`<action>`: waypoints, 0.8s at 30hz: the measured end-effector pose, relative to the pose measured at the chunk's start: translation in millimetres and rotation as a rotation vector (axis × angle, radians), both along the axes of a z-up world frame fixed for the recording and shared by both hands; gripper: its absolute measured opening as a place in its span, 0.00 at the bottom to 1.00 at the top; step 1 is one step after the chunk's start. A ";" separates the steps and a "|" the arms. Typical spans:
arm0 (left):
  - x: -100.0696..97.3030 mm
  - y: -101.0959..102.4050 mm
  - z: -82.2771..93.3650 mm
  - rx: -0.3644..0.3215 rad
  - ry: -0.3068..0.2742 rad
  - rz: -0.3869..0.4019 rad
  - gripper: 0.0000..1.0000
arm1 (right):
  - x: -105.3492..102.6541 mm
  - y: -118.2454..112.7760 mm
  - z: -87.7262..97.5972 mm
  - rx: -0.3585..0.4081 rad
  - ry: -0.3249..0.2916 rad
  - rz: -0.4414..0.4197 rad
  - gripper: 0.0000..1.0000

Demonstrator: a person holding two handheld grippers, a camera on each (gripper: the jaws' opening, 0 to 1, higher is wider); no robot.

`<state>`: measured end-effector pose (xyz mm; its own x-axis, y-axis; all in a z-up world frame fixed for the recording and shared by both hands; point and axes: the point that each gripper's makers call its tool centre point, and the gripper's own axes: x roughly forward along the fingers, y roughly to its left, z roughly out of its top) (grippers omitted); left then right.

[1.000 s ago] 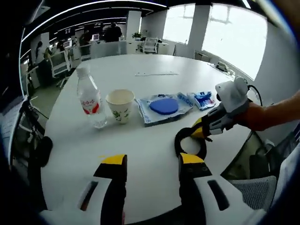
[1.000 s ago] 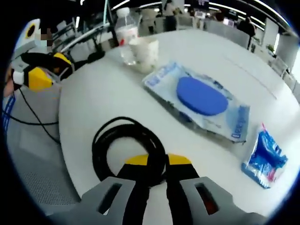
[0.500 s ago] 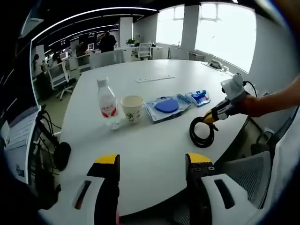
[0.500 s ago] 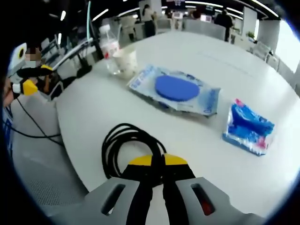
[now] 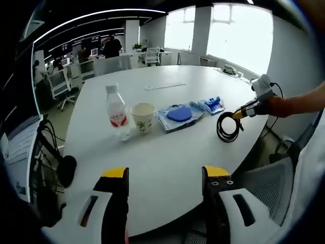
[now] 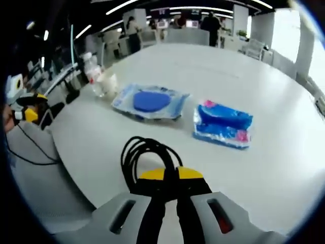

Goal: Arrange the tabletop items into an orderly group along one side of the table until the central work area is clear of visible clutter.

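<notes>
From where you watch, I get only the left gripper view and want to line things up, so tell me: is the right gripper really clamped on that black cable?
Observer: Yes, the right gripper is shut on the coiled black cable.
Operator: What is the blue thing past it?
Observer: A crinkled blue packet with some pink on it, lying apart from the cable.
Operator: And the blue disc?
Observer: It sits in a clear wrapper, beside the packet.
</notes>
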<state>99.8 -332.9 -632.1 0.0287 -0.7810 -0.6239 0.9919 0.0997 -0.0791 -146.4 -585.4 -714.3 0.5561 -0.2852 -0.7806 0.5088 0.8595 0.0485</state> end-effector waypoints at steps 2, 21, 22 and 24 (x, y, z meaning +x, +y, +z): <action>1.0 0.5 3.7 -0.006 -0.009 0.003 0.58 | 1.4 -6.2 3.6 -0.009 0.001 -0.002 0.03; 1.3 11.6 14.1 -0.031 0.008 0.071 0.57 | 2.8 -37.4 -8.2 -0.002 0.070 -0.017 0.03; 1.9 12.2 13.9 -0.029 0.007 0.076 0.57 | 4.4 -35.8 -10.5 0.006 0.071 -0.011 0.03; 2.1 12.5 14.6 -0.029 0.008 0.081 0.57 | 8.9 -32.1 -14.0 0.022 0.066 -0.007 0.03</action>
<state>101.9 -320.3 -617.4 0.0877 -0.7941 -0.6014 0.9799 0.1775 -0.0914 -137.5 -617.5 -728.3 0.5017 -0.2711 -0.8214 0.5172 0.8552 0.0337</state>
